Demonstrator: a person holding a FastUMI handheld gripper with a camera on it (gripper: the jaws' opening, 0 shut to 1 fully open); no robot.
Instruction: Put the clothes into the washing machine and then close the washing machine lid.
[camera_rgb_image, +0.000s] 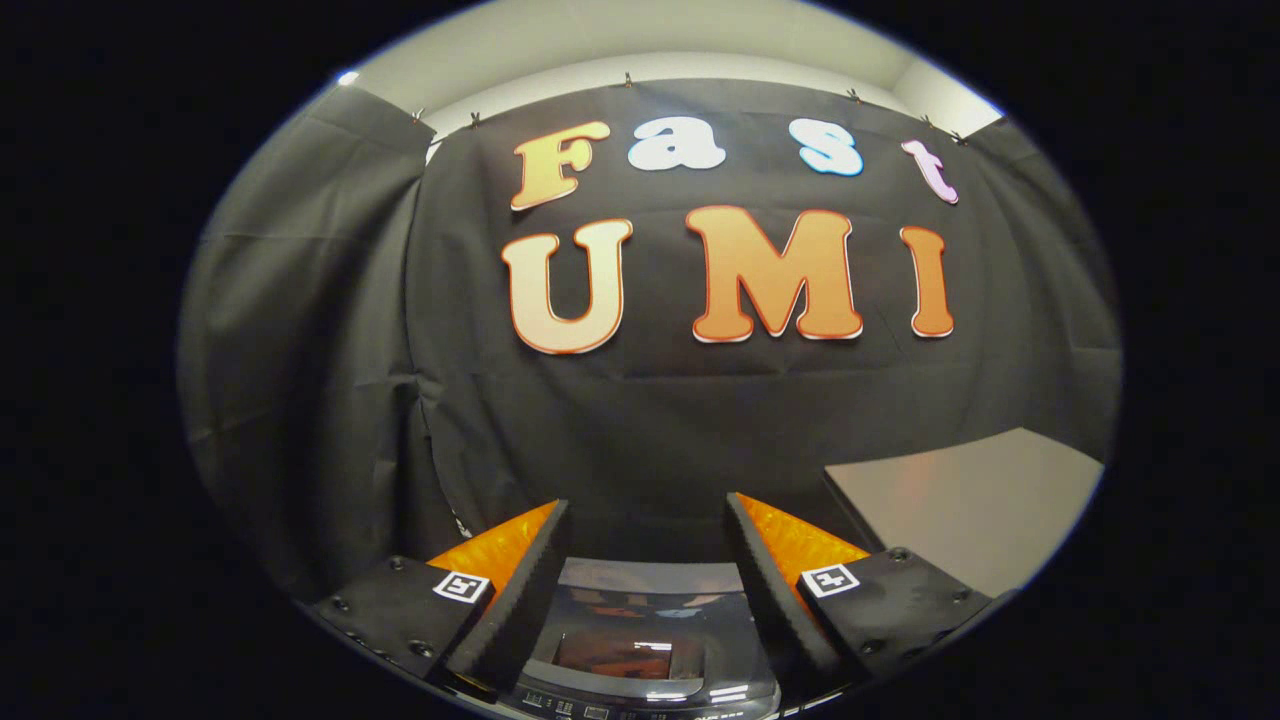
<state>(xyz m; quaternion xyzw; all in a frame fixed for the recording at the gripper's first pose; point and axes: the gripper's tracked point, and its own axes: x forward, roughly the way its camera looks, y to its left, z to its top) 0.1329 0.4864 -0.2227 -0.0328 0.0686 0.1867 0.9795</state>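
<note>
We are looking straight out along the hand-held gripper (648, 515), and its two fingers (520, 590) stand wide apart with nothing between them: no cloth, no handle, just open air. Each finger carries a small square black-and-white marker tag (461, 586) on its block near the base.

Down below, between the fingers and a little under them, we catch the dark glossy top of the washing machine (650, 640). Its lid (655, 600) lies flat and closed over the tub, a smooth dark panel with a see-through window (the wall behind is mirrored in its shine). Along the near edge of the machine we can make out a strip of small light control markings (640, 708), too small for us to read. The fingers are above the lid and, as far as we can tell, are not touching it.

Beyond the fingers hangs the black cloth wall of the booth (680, 420), clipped along its upper hem and falling in soft folds, with a second black curtain panel (300, 350) coming round on the left side. Off to the right of the right finger, past the machine, we see a pale grey flat worktop (960, 500) with a bare surface. Above the cloth runs a pale ceiling (640, 40).

As for the clothes, we cannot tell from here whether anything lies under that closed lid.
</note>
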